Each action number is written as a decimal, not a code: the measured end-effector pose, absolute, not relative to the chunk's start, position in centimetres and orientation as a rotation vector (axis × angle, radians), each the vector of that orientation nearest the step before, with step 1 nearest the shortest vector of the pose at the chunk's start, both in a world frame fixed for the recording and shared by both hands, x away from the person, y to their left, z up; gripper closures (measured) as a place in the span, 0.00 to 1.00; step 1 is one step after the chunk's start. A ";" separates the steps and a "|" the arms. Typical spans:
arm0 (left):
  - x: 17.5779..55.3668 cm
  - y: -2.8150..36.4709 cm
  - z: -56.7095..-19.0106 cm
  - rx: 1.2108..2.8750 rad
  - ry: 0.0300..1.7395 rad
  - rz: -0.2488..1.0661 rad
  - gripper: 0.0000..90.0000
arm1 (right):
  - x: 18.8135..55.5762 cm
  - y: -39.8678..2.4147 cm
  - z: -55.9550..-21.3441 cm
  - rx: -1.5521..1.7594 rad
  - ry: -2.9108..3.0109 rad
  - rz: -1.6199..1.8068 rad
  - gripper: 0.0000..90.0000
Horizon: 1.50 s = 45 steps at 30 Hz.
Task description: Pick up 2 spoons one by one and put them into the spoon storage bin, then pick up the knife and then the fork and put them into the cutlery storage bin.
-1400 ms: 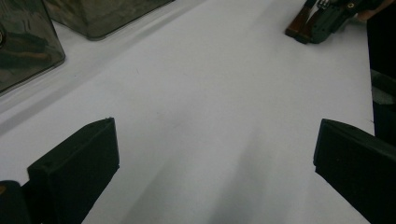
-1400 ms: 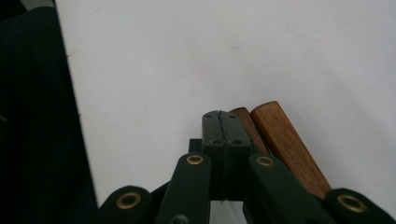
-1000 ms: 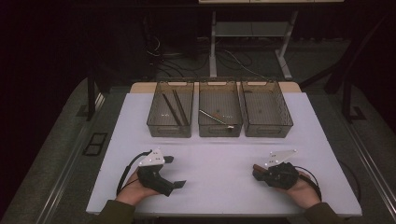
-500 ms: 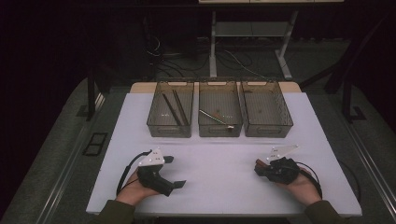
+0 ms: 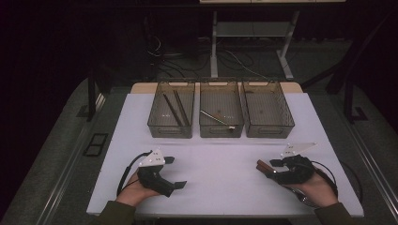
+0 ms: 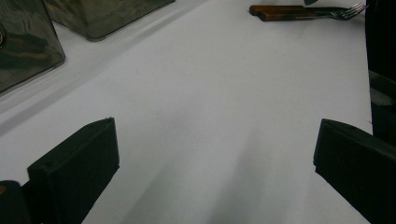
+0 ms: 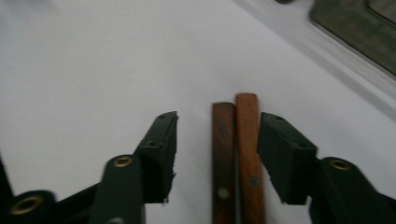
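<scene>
Two wooden-handled utensils [image 7: 236,158] lie side by side on the white table [image 5: 220,159], one of them a fork [image 6: 350,9]. My right gripper [image 7: 218,123] straddles the handles. Its jaws have just been opening and stand open, with a gap on each side of the handles. In the high view that gripper [image 5: 268,167] is at the front right, and the brown handle ends [image 5: 261,164] poke out to its left. At the front left, my left gripper [image 5: 176,172] rests on the table, its jaws [image 6: 215,154] wide open with nothing between them.
Three clear bins stand in a row at the back. The left bin [image 5: 170,130] holds two dark sticks, the middle bin [image 5: 220,130] a metal utensil, and the right bin [image 5: 270,130] looks nearly bare. Dark floor surrounds the table.
The right gripper's jaws have spread apart and the hand has lifted slightly, leaving the wooden handles lying on the table. The left hand has stayed still.
</scene>
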<state>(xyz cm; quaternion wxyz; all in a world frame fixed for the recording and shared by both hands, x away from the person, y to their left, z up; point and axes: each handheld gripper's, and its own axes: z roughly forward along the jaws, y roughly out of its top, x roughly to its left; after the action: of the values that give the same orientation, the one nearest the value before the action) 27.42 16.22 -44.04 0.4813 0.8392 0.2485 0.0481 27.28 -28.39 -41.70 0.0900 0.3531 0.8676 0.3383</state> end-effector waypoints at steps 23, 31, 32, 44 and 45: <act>27.4 16.3 -44.0 2.046 0.606 0.117 0.00 | 28.9 -30.2 -40.9 1.124 2.763 0.647 0.71; 27.4 16.2 -44.1 2.047 0.607 0.118 0.00 | 29.0 -29.7 -41.5 1.081 2.822 0.519 0.74; 27.4 16.3 -44.0 2.052 0.604 0.119 0.00 | 29.0 -29.6 -41.6 1.072 2.823 0.498 0.74; 27.5 16.3 -44.0 2.049 0.608 0.121 0.00 | 29.8 -28.5 -42.1 1.053 2.870 0.360 0.78; 27.5 16.3 -44.0 2.048 0.608 0.120 0.00 | 29.8 -28.4 -42.0 1.055 2.870 0.347 0.78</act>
<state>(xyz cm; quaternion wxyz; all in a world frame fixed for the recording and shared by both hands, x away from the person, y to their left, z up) 27.46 16.31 -44.03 0.4802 0.8396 0.2491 0.0493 29.85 -28.39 -42.04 0.0322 0.3425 0.9322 0.1128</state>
